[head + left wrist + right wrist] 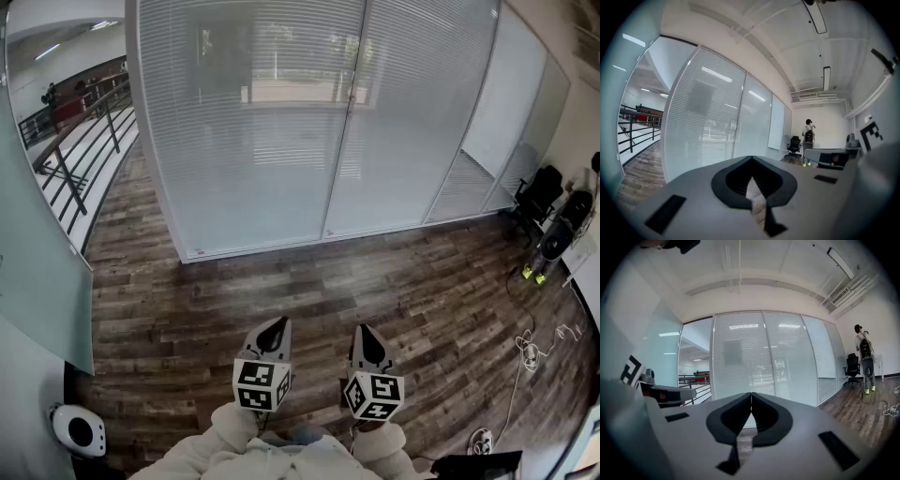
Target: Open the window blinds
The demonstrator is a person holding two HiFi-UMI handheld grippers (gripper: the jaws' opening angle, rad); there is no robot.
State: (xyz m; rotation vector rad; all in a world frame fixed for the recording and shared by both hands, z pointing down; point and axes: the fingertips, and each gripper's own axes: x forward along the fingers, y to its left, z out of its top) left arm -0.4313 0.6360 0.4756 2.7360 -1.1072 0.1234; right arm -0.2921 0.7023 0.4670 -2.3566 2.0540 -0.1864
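Note:
White slatted window blinds (pixel 281 122) hang shut behind the glass wall ahead, several panels wide. They also fill the middle of the left gripper view as blinds (pixel 712 126) and of the right gripper view as blinds (pixel 759 357). My left gripper (pixel 275 330) and right gripper (pixel 366 339) are held side by side low in the head view, well short of the glass, pointing toward it. Both have their jaw tips touching, with nothing between them. In its own view the left gripper (pixel 751 160) is shut and empty, and so is the right gripper (pixel 751 394).
Wood-plank floor (pixel 309 281) lies between me and the glass. A metal railing (pixel 75 150) runs at the left. A black office chair (pixel 539 197) stands at the right, with cables (pixel 534 352) on the floor. A person (pixel 808 133) stands far right. A white device (pixel 77 431) sits lower left.

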